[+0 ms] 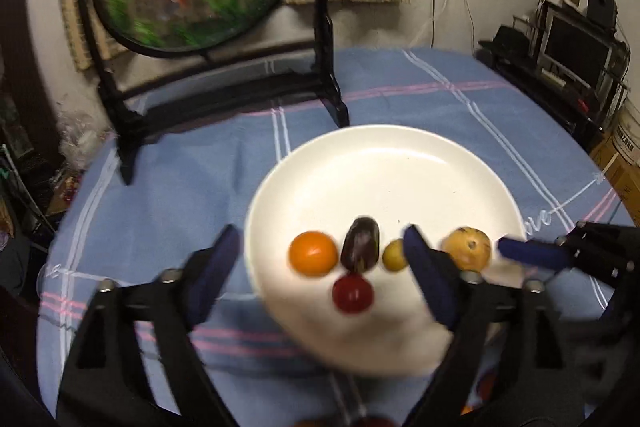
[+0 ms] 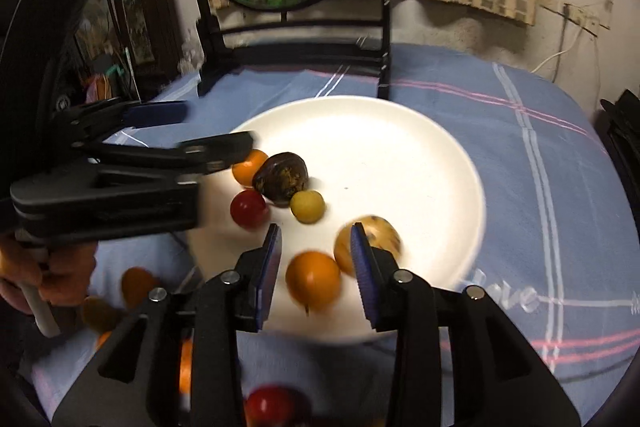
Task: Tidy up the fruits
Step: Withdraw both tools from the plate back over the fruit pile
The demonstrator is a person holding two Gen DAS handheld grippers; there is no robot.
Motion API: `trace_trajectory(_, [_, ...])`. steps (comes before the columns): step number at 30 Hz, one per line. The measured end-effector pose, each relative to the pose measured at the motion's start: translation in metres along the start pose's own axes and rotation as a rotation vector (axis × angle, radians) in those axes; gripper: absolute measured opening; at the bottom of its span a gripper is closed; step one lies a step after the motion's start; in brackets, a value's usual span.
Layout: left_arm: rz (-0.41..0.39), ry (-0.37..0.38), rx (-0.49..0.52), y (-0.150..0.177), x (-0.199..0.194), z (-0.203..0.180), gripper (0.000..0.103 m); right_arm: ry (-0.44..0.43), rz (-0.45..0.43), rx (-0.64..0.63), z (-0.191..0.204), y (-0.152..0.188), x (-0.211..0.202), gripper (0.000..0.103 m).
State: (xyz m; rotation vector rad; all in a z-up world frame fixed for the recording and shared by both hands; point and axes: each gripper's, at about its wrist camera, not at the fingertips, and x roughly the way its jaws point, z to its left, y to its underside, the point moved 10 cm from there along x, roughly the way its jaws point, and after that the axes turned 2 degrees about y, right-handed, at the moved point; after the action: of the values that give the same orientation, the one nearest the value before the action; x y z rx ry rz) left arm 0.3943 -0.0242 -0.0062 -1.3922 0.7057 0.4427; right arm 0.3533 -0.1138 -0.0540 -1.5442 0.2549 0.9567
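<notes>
Orange fruit point(image 2: 313, 280) lies loose between right tool point(image 2: 316, 259) pads.

- The blue checked tablecloth point(image 2: 500, 115) carries a pale script word, "love" point(image 2: 506, 297), just right of the right gripper's point(image 2: 316, 251) fingers, beside the white plate's point(image 2: 420, 155) rim.
- From the left wrist view the same word point(image 1: 540, 219) shows beyond the left gripper's right finger, partly hidden.
- Cardboard boxes point(image 1: 624, 147) far right bear print too blurred to read.
</notes>
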Motion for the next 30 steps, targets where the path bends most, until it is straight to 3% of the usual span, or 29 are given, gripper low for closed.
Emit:
trace_trajectory(7, [-0.058, 0.032, 0.019, 0.061, -0.077, -0.006, 0.101, 0.044, -0.088, 0.011, -0.006, 0.053, -0.068, 0.057])
trace_trajectory(12, [-0.024, 0.085, -0.028, 0.131, -0.11, -0.014, 0.101, 0.04, -0.047, -0.011, 0.008, 0.11, -0.092, 0.058])
trace_trajectory(16, [-0.038, 0.089, -0.057, 0.17, -0.124, -0.018, 0.101, 0.064, -0.055, -0.085, 0.019, 0.136, -0.098, 0.058])
trace_trajectory(18, [-0.025, 0.079, -0.04, 0.184, -0.126, -0.022, 0.101, 0.057, -0.059, -0.046, 0.017, 0.135, -0.101, 0.058])
trace_trajectory(20, [0.012, 0.079, -0.029, 0.193, -0.124, -0.023, 0.1, 0.019, -0.08, -0.004, 0.016, 0.131, -0.104, 0.058])
trace_trajectory(25, [0.083, 0.127, -0.081, 0.204, -0.115, -0.021, 0.1, 0.04, -0.034, 0.017, 0.014, 0.141, -0.096, 0.058])
trace_trajectory(30, [0.079, 0.148, -0.121, 0.206, -0.114, -0.015, 0.1, 0.059, 0.029, -0.021, 0.018, 0.152, -0.087, 0.058])
